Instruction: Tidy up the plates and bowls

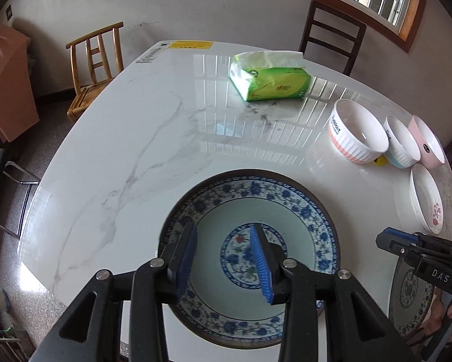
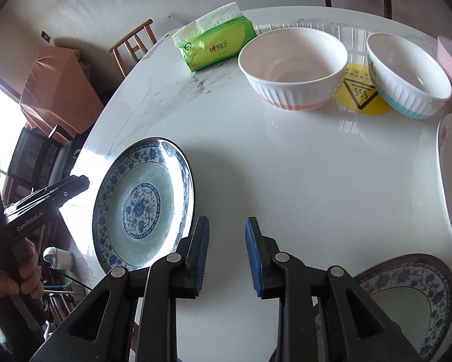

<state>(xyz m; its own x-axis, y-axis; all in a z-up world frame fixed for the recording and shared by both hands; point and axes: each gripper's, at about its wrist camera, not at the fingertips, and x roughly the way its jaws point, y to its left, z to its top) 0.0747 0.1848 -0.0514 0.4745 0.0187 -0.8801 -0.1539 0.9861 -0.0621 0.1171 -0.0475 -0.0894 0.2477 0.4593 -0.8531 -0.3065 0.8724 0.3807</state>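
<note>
Left gripper (image 1: 224,259): jaws apart, nothing pinched, hovering over the blue plate (image 1: 310,211) that sits flat near the table (image 1: 120,138) edge.
Right gripper (image 2: 227,253): also parted and empty, bare marble under it.
Second blue plate (image 2: 431,274): at 4 o'clock in the right wrist view, we reckon it should be stacked with the first.
Ribbed bowls (image 2: 295,69): at 1 o'clock, side by side, with the white floral plate (image 2: 449,181) at 3.
Tip: we'd pinch a rim squarely, lift level, keep clear of the tissue pack (image 2: 217,45).

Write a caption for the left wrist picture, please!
Open left gripper hovers over a blue-flowered plate on the marble table.
</note>
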